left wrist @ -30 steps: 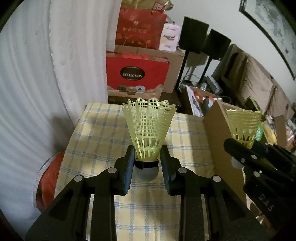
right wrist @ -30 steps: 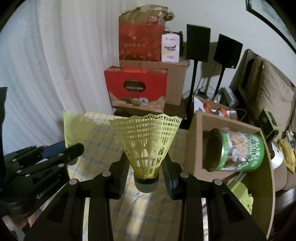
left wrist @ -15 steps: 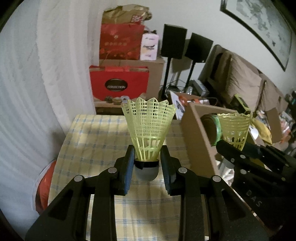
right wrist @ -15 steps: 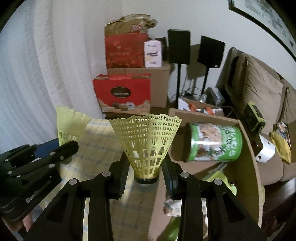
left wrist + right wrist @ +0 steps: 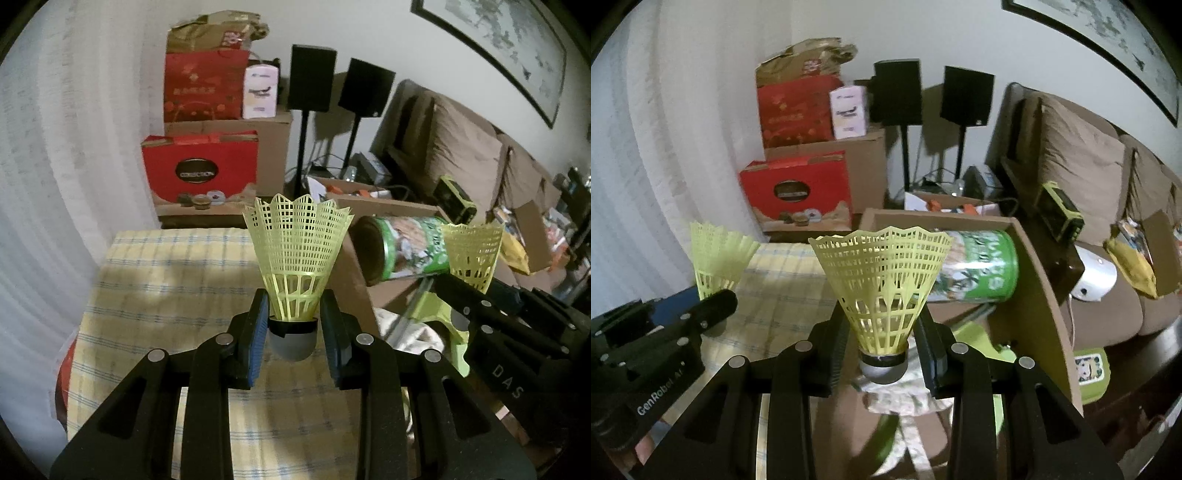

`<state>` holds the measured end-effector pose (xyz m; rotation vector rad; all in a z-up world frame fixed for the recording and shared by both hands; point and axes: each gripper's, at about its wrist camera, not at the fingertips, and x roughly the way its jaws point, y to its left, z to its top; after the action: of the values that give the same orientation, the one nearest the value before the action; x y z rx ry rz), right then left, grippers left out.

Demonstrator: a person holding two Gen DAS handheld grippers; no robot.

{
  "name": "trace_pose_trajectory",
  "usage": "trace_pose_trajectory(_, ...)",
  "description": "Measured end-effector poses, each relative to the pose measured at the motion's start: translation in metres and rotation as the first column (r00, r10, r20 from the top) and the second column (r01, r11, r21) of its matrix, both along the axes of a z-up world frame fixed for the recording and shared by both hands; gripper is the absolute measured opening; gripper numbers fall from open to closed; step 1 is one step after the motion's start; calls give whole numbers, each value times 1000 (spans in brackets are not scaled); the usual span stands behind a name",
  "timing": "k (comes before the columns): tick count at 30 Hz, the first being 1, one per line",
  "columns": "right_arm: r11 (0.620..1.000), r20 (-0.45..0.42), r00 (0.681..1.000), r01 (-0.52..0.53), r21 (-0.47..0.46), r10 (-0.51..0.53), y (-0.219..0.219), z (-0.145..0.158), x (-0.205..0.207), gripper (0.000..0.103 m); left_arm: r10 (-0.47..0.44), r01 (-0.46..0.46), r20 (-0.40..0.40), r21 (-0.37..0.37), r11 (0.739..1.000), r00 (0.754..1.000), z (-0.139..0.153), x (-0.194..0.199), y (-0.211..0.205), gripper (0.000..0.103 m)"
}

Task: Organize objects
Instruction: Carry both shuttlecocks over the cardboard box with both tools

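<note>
Keep left gripper point(image 5: 291, 332) and right gripper point(image 5: 882, 354) clamped on their yellow shuttlecocks point(image 5: 297, 254) point(image 5: 882, 280) (corks pinched), release above cardboard box point(image 5: 1030, 295).

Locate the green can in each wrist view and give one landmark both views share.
Left wrist: the green can lies on its side right of centre, inside the cardboard box, behind the right tongs' shuttlecock.
Right wrist: the can lies centre-right, partly behind the held shuttlecock.
Shared landmark: the red gift box.
</note>
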<state>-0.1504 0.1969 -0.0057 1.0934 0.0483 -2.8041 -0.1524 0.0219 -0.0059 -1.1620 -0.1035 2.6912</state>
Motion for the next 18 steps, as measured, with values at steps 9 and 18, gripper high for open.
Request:
trace_pose_trajectory(9,999,-8,999,39,12,-39,29,3,4,34,-30,30,-4,15,999,1000,1,5,29,26)
trace_pose_trajectory(18,998,-2,999,54,15,-54,50,-1,1,34,-47,47,5,12,999,999,-5,7,58,26)
